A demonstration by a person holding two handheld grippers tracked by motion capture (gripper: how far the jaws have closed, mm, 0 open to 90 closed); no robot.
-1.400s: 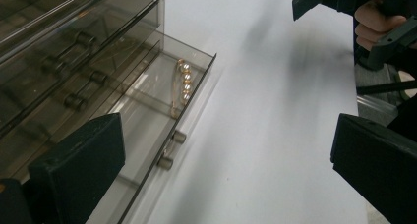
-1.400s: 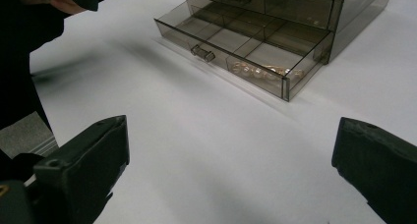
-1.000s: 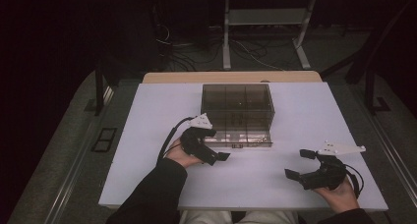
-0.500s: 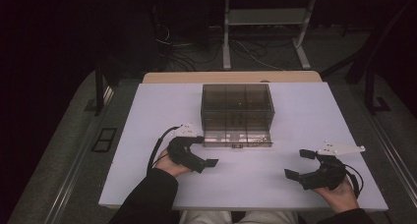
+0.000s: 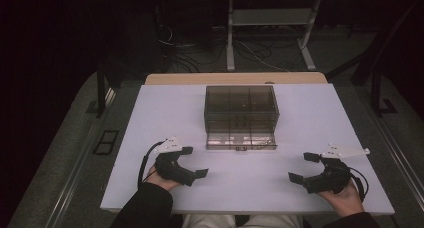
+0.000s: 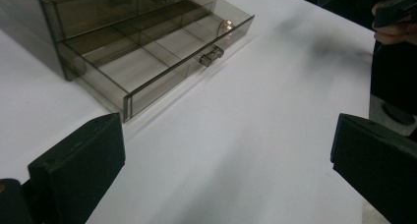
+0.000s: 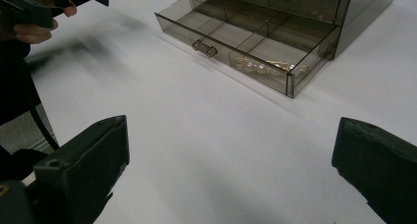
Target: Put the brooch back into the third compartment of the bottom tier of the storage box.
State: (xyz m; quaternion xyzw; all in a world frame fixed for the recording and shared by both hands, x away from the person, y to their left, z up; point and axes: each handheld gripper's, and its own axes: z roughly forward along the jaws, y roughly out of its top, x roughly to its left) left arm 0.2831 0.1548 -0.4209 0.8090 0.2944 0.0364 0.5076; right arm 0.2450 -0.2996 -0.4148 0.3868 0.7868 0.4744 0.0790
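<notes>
A smoky see-through drawer box [image 5: 240,105] stands mid-table, its bottom drawer [image 5: 241,140] pulled out. That drawer [image 6: 162,62] has a small handle [image 6: 211,56] on its front; in the right gripper view a string of pearl and gold jewellery [image 7: 268,67] lies in its end compartment. My left gripper [image 5: 194,161] is open, left of and nearer than the drawer, with nothing between its jaws [image 6: 226,170]. My right gripper [image 5: 303,167] is open too, at the front right, with nothing held [image 7: 231,170].
The white tabletop [image 5: 150,118] lies bare around the box. A wooden strip [image 5: 235,78] runs along its far edge, with metal stand legs and cables [image 5: 270,48] on the floor behind. The table's front edge runs just under both hands.
My left gripper has drawn back from the drawer front, going left and toward the person. The drawer stays pulled out. The right gripper has hardly moved.
</notes>
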